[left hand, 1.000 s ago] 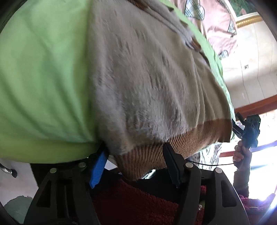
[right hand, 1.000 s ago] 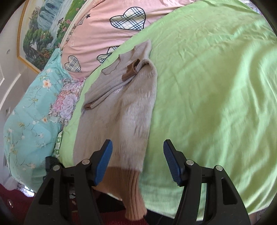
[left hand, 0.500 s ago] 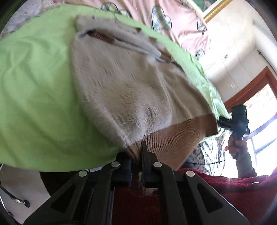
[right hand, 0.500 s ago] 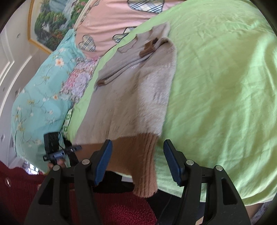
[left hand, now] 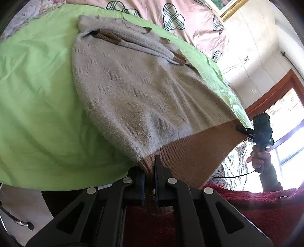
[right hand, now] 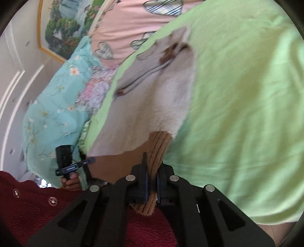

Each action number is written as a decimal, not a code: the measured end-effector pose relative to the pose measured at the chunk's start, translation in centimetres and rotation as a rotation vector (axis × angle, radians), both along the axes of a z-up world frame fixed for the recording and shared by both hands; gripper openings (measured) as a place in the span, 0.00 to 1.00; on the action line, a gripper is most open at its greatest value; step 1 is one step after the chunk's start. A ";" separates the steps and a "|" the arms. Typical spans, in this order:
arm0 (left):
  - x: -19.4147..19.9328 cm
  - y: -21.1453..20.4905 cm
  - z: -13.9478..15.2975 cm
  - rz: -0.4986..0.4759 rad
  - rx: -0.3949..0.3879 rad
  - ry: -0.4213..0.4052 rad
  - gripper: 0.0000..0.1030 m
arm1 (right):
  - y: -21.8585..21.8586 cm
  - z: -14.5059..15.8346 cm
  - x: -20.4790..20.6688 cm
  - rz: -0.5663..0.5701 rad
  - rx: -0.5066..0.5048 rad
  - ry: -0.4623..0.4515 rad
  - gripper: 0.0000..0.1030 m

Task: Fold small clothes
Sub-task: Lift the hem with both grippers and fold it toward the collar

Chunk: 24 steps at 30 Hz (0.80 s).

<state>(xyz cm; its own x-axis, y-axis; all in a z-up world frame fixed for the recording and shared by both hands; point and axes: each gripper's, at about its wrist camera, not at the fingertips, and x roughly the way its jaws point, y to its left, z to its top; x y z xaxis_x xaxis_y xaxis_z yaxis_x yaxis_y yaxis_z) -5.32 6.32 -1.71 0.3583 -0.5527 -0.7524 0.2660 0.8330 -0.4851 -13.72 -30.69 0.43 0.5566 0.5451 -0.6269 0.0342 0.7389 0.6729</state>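
A fuzzy grey sweater (left hand: 142,91) with a brown ribbed hem (left hand: 199,152) lies on the green sheet, its sleeves folded across the chest. My left gripper (left hand: 150,171) is shut on the hem's near corner. In the left wrist view the hem stretches taut to my right gripper (left hand: 240,130), which pinches the other corner. In the right wrist view my right gripper (right hand: 153,174) has its jaws closing tight on the hem (right hand: 157,146), with the ribbing bunched between the pads. The left gripper (right hand: 89,161) shows at the lower left of the sweater (right hand: 152,106).
The green sheet (left hand: 38,95) covers the bed. A pink quilt with plaid hearts (left hand: 171,17) lies at the head, a teal floral quilt (right hand: 57,106) beside it. A painting (right hand: 62,28) hangs on the wall. The person's dark red knit top (left hand: 247,209) fills the foreground.
Both grippers went from open to shut on the brown hem, the left first, then the right. The left gripper rose, and the hem now hangs lifted and stretched between them.
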 end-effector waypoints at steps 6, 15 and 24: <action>0.1 -0.2 1.4 -0.002 0.024 -0.045 0.05 | 0.9 0.6 0.5 0.036 0.032 -0.046 0.07; 4.8 1.7 8.0 0.095 -0.025 -0.254 0.05 | -0.2 5.7 5.3 -0.017 -0.005 -0.213 0.07; 17.3 2.7 12.9 0.224 -0.018 -0.439 0.05 | -0.6 11.2 17.4 -0.111 -0.146 -0.337 0.07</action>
<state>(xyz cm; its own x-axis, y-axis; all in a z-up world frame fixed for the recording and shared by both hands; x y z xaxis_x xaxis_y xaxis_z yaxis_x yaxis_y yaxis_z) 11.96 9.01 11.15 0.7510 -0.4375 -0.4946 0.2640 0.8855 -0.3824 3.72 -31.33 11.67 0.7957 0.3881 -0.4650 -0.0856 0.8321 0.5480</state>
